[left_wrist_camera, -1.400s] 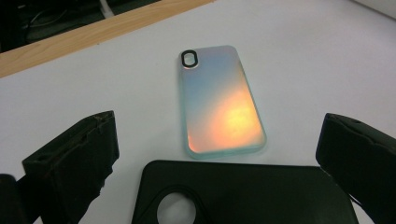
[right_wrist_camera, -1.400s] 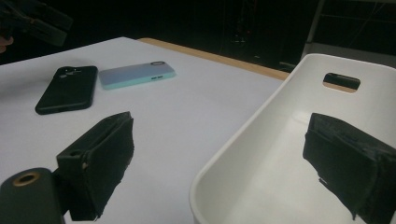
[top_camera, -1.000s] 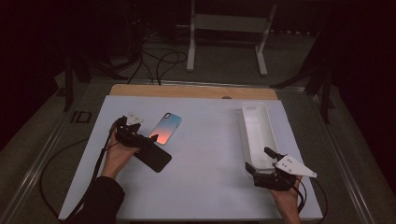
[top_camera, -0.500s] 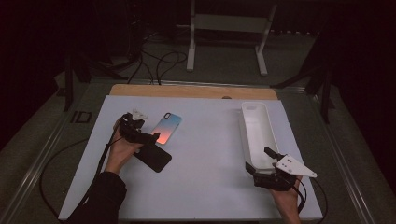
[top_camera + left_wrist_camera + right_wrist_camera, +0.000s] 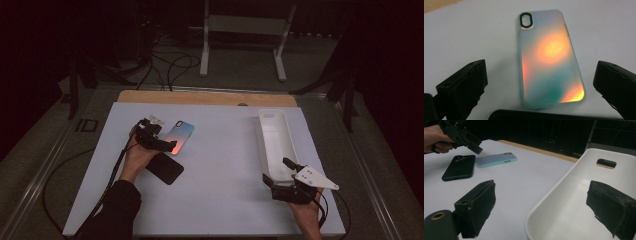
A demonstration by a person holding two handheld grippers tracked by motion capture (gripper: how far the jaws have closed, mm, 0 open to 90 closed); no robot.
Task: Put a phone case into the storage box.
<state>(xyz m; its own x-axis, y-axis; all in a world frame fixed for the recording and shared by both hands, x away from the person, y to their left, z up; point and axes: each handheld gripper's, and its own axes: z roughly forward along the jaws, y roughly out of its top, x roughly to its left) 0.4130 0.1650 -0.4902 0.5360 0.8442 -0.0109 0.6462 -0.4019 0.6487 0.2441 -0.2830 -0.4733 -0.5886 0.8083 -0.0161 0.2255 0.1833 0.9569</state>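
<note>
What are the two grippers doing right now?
Left gripper: open, over the shiny case.
Right gripper: open, at the white tray rim.

An iridescent phone case [image 5: 551, 58] is lying flat, back up, between my wide-spread left jaws. A black case [image 5: 165, 168] is lying just beside its lower end.

black phone case [image 5: 554, 115] cut off by the frame's bottom edge, white tray [image 5: 584, 202] cropped at right and bottom
</note>
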